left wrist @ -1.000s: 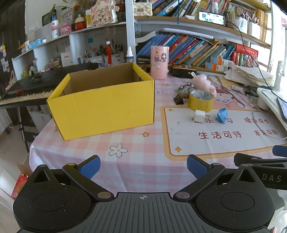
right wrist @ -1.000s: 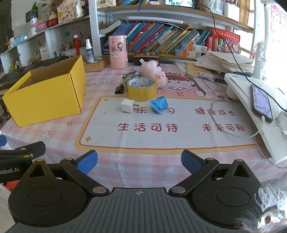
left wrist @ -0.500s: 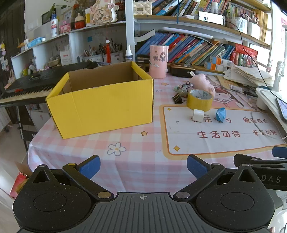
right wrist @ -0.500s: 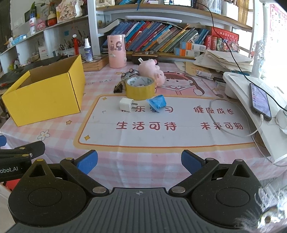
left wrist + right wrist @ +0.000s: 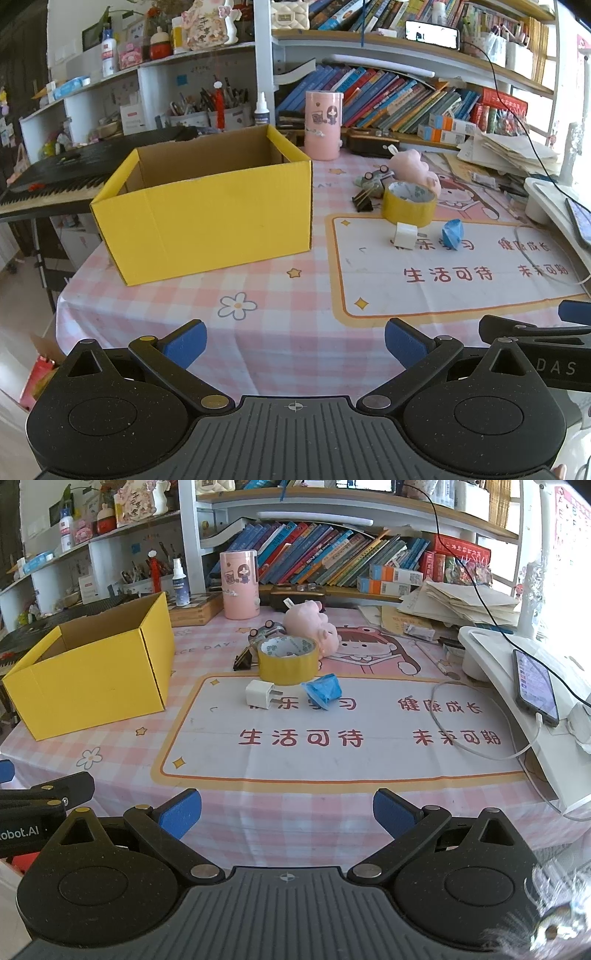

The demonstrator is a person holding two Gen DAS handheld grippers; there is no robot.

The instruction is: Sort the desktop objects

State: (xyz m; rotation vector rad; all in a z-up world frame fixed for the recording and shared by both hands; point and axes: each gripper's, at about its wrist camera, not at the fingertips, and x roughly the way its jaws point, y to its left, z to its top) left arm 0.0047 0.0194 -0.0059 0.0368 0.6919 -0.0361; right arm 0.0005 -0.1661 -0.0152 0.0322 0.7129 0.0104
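Clearly nothing is picked up yet: the left gripper and right gripper both hover with fingers spread wide and empty at the table's near edge. The small white plug-in charger, crumpled blue wrapper and yellow tape roll cluster right of the open yellow cardboard box. Best take the nearest piece first, centring it between the pads before closing.

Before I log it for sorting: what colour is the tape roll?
Yellow tape roll, clearest in right wrist view.
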